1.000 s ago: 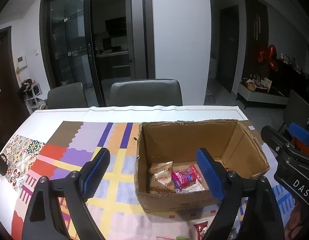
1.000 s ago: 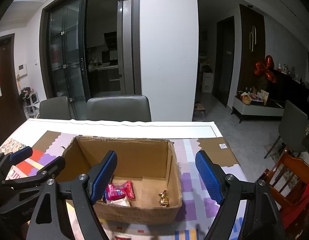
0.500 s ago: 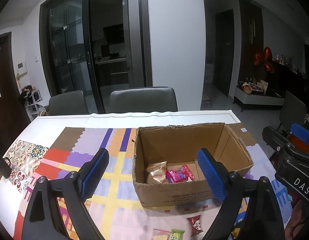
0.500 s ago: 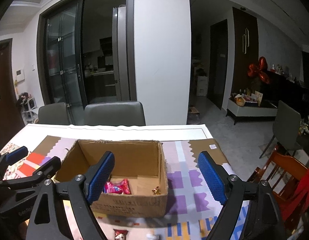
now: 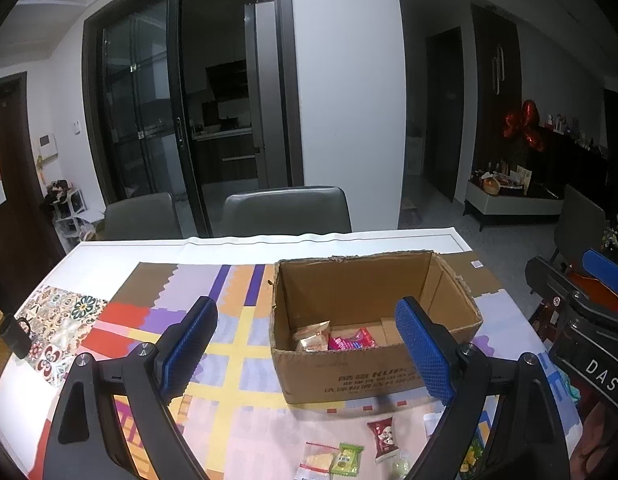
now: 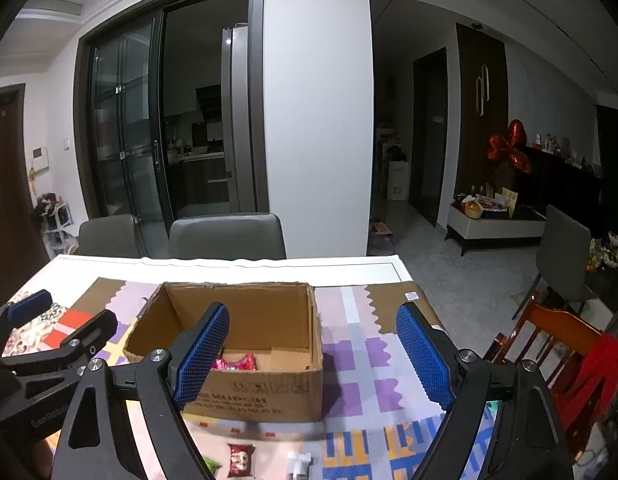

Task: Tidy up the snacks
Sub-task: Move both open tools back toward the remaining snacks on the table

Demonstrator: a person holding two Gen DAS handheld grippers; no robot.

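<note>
In the left wrist view the left gripper point(image 5: 309, 354) holds its two blue-padded fingers point(image 5: 424, 354) wide apart with nothing between them, one pad at lower left of centre, the other at lower right. Seen past the pads, an open cardboard box point(image 5: 373, 372) sits right of centre on the patterned tablecloth point(image 5: 229, 360). Inside it a gold-wrapped snack point(image 5: 314, 336) lies just beside a pink snack packet point(image 5: 352, 339), near the box's front wall. Below the box, along the bottom edge of the frame, lie loose snacks: a dark red packet point(image 5: 383, 434), a green packet point(image 5: 346, 458) and a pale clear-wrapped one point(image 5: 318, 462) just left of it.

In the right wrist view the right gripper point(image 6: 313, 354) is likewise spread wide and empty. Its left pad point(image 6: 201, 354) overlaps the box point(image 6: 269, 396) in the picture, which lies at lower centre; the pink packet point(image 6: 239, 362) shows inside. A red packet point(image 6: 240, 458) sits at the bottom edge. The left gripper's black body point(image 6: 49, 356) appears at lower left. Two grey chairs point(image 6: 227, 236) stand behind the table, in mid-frame.
</note>
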